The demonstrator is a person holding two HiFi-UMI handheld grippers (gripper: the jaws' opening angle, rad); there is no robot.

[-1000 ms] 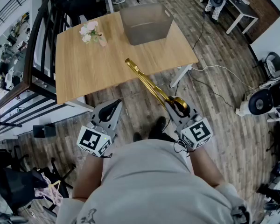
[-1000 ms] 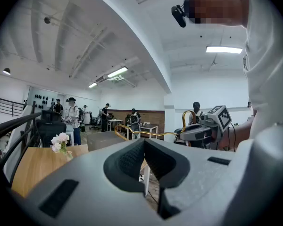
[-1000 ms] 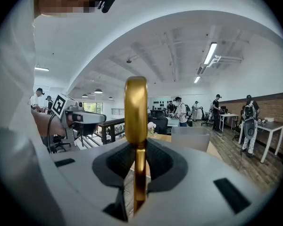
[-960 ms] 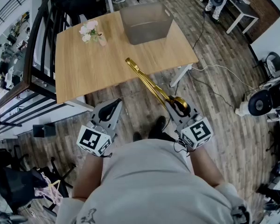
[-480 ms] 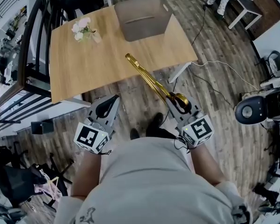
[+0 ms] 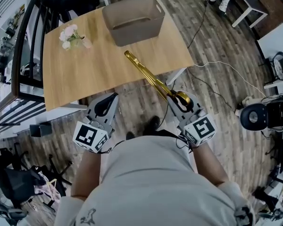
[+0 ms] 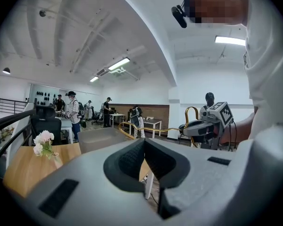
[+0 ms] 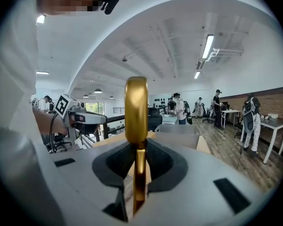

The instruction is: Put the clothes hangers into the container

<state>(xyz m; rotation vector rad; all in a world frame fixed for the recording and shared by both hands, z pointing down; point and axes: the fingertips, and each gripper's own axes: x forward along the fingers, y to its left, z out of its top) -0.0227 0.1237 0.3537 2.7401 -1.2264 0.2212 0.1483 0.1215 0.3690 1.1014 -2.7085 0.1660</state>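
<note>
A gold clothes hanger [image 6: 151, 79] slants from my right gripper [image 6: 178, 102] out over the near edge of the wooden table [image 6: 85, 69]. The right gripper is shut on the hanger's hook end, and the gold bar [image 8: 136, 107] stands upright between its pads. A grey container [image 6: 133, 14] sits at the table's far side, beyond the hanger's tip. My left gripper [image 6: 105, 108] hangs over the floor in front of the table, its jaws shut with nothing between them. In the left gripper view the hanger [image 7: 146, 132] and the right gripper [image 7: 200, 126] show at right.
A small vase of pink flowers [image 6: 70, 36] stands on the table left of the container. A black railing [image 6: 23, 46] runs along the table's left side. Cables and a white table leg [image 6: 179, 74] lie on the wooden floor at right. Several people stand far back in the room.
The table and container have slid left and nearer in the head view as the person moves. Both grippers keep their pose, and the hanger stays in the right one.
</note>
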